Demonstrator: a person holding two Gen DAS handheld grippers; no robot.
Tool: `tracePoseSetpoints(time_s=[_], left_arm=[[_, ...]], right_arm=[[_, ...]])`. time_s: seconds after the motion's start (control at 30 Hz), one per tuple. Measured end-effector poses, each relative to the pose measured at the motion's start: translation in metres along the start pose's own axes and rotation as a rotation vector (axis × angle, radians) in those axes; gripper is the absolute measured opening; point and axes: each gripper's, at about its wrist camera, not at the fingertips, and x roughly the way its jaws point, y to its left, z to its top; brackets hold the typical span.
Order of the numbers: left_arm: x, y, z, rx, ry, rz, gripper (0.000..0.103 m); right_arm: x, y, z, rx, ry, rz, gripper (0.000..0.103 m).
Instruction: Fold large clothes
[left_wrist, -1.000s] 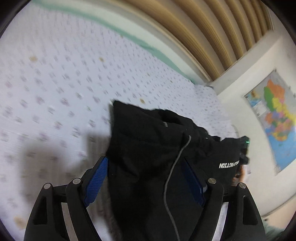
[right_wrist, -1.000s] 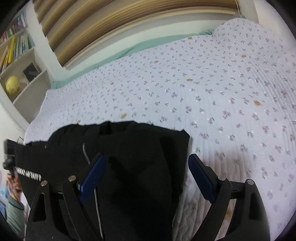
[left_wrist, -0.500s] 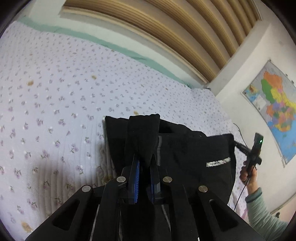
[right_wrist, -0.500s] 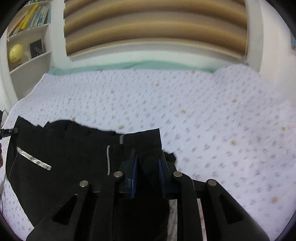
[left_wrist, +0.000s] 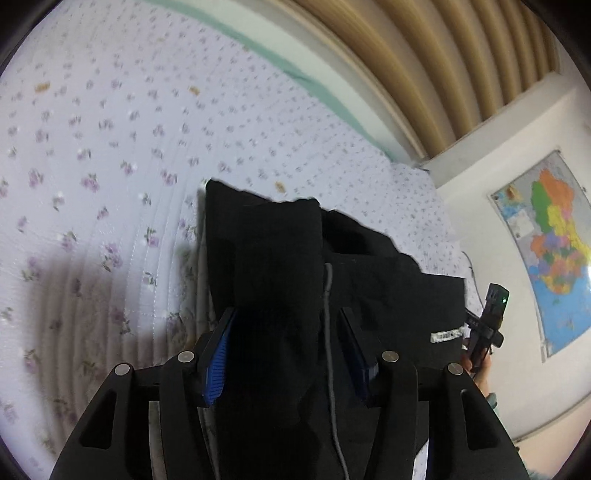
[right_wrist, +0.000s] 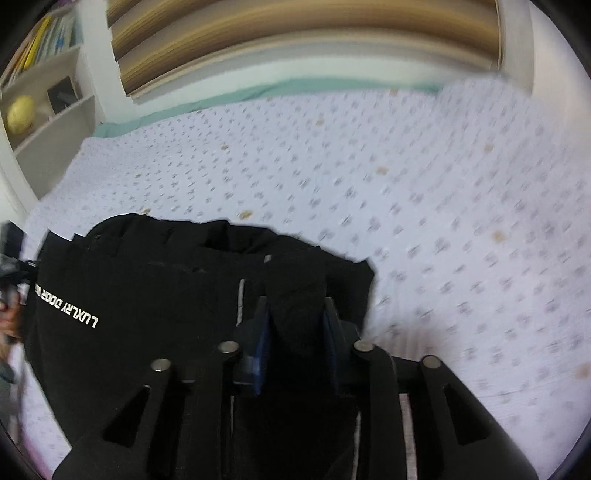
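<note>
Left wrist: left gripper (left_wrist: 286, 347) half parted, jaws just been opening, a ridge of the black garment (left_wrist: 266, 258) between the blue pads (left_wrist: 218, 358) but apparently no longer pinched. Garment bunched on the floral bedspread (left_wrist: 110, 147), near its front edge.

Right wrist: right gripper (right_wrist: 297, 332) likewise just been opening, fabric (right_wrist: 155, 295) humped between the jaws, pads hardly pressing. White lettering (right_wrist: 66, 306) left of that hump.

Risk: cloth snagging on a pad during withdrawal, dragging the fold open; loose grey cord (left_wrist: 328, 295) catching too.
</note>
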Motion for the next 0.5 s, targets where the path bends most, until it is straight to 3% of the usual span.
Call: tracePoseSetpoints(time_s=[0.03,0.07,0.1,0.13,0.2,0.37,0.5], left_arm=[[0.001,-0.003,-0.002,0.017,-0.004,0.011,0.048],[0.0,-0.009,-0.003,0.044,-0.013,0.038,0.023],[-0.002,-0.017,-0.005,0.081,-0.015,0.067,0.011],[-0.007,-0.025,-0.007,0.116,-0.03,0.096,0.01],[-0.022,-0.043,-0.007,0.177,-0.081,0.143,0.008],[-0.065,-0.083,0.032,0.177,-0.236,0.113,0.008],[-0.05,-0.099,0.071,0.172,-0.306,0.197,0.008]], right_arm=[[0.005,0.0,-0.002,0.003,0.009,-0.006,0.053],[0.009,0.001,-0.004,-0.009,0.016,-0.014,0.052],[0.01,0.006,-0.007,-0.034,0.011,-0.045,0.037],[0.007,0.01,-0.008,-0.05,-0.003,-0.077,0.018],[-0.009,0.015,-0.006,-0.072,-0.062,-0.136,0.016],[-0.071,0.017,0.039,-0.044,-0.254,-0.24,0.013],[-0.061,0.026,0.082,-0.035,-0.279,-0.376,0.013]])
